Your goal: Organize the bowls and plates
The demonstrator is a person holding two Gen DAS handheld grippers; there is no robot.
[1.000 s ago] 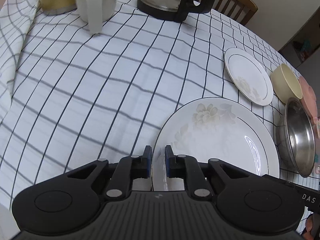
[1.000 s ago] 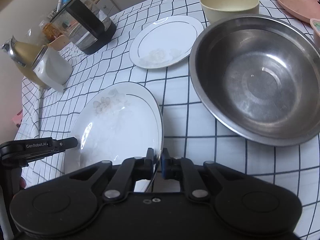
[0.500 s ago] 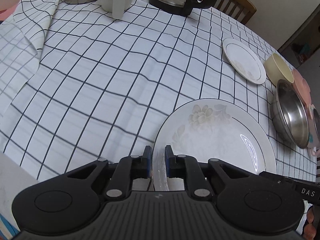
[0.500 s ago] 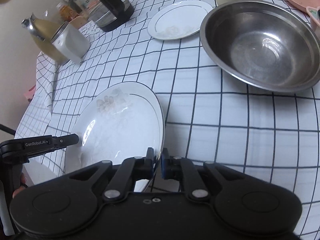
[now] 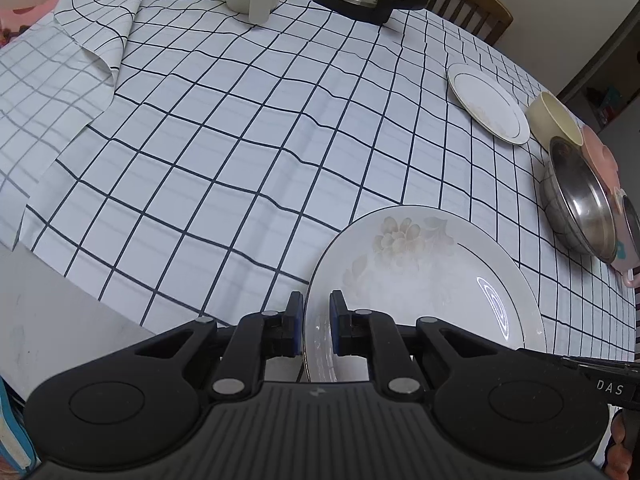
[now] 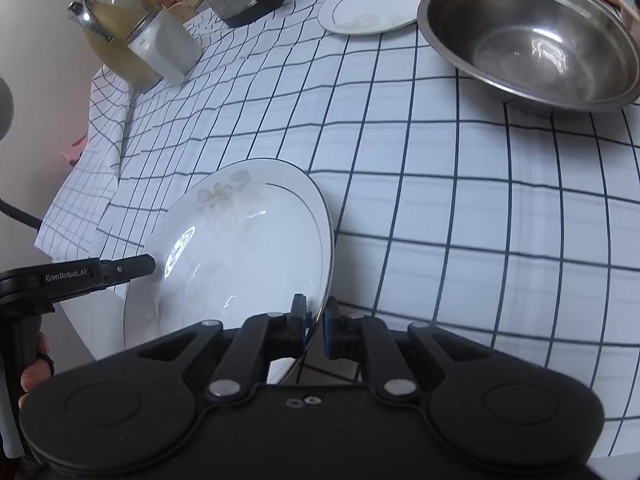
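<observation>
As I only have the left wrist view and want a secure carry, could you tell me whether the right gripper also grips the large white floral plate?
Observer: Yes, the right gripper has its jaws shut on the rim of the large white floral plate.
Operator: Thank you. Is the round stainless steel bowl empty?
Observer: Yes, the round stainless steel bowl holds nothing; its whole inside shows here.

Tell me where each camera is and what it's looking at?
Left wrist: sits on the left gripper, looking down across the checked tablecloth; its jaws pinch the big white flowered plate.
Right wrist: sits on the right gripper, pinching the plate's opposite rim, facing the shiny steel bowl; a hand shows.
Both share the plate, steel bowl and small white plate.
</observation>
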